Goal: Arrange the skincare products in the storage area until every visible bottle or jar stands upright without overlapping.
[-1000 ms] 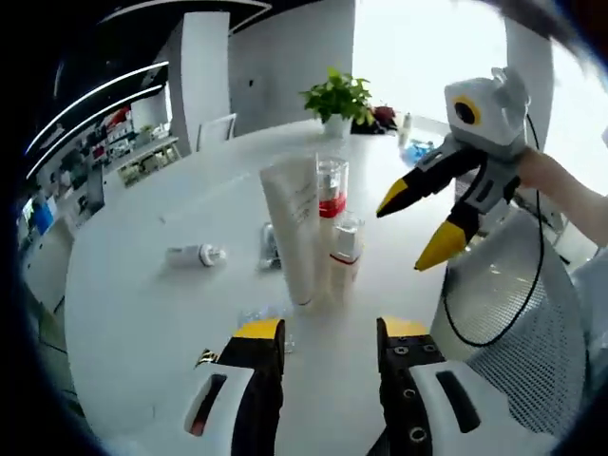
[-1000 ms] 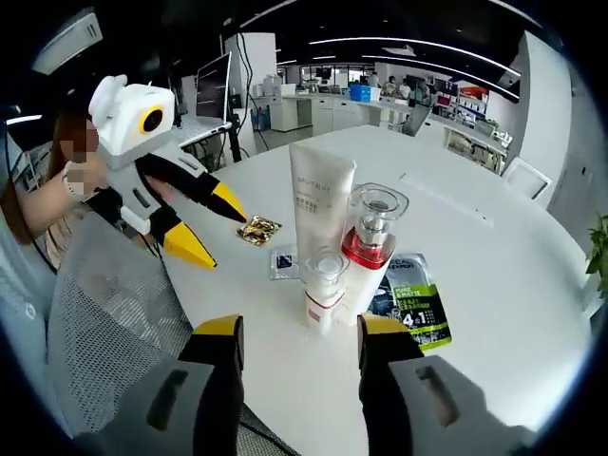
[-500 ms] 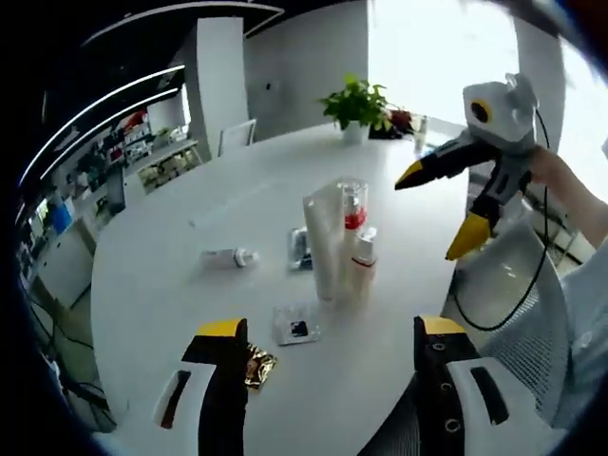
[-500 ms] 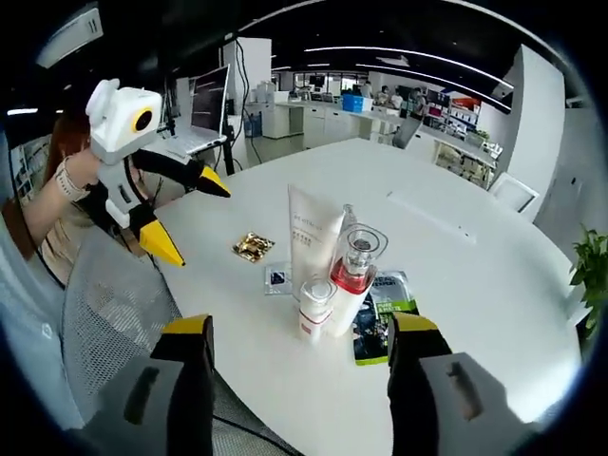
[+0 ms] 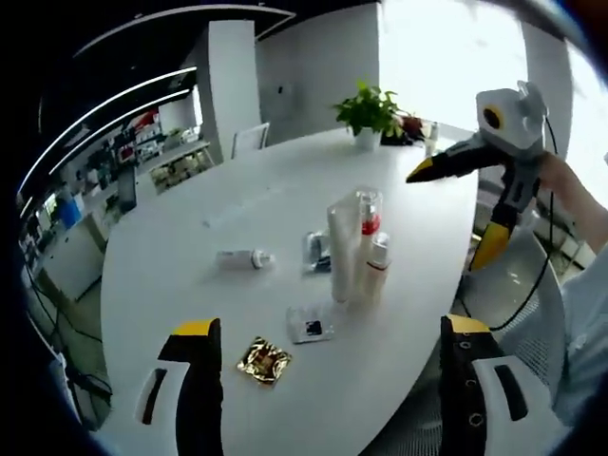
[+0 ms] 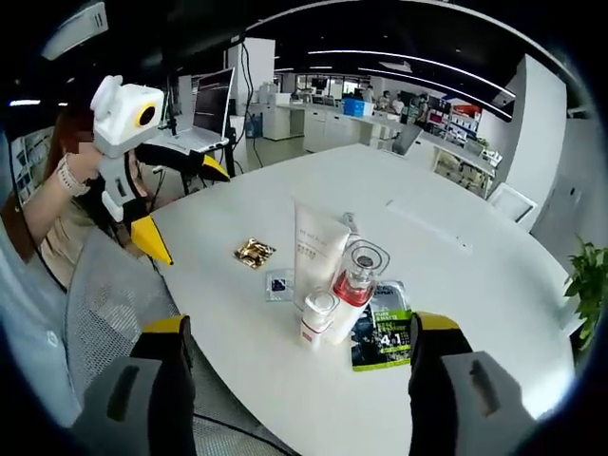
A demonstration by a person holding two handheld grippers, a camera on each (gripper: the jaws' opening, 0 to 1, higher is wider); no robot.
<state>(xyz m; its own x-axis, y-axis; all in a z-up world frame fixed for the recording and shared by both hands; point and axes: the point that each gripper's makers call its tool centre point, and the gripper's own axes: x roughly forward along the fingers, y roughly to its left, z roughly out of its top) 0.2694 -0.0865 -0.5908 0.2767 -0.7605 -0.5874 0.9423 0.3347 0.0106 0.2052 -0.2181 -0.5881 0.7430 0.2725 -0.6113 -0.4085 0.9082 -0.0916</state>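
We see that each hand-held gripper is white with black jaws and yellow tips. The left hand-held gripper [image 6: 176, 197] has a yellow ring on its white box. A black cable hangs from the right hand-held gripper [image 5: 458, 207].

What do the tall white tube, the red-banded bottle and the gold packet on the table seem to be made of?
Tall white tube: probably soft matte plastic, opaque with a flat crimped top. Red-banded bottle: clear glossy plastic or glass, see-through cap; cannot tell which. Gold packet: likely metallic foil, crinkled and shiny.
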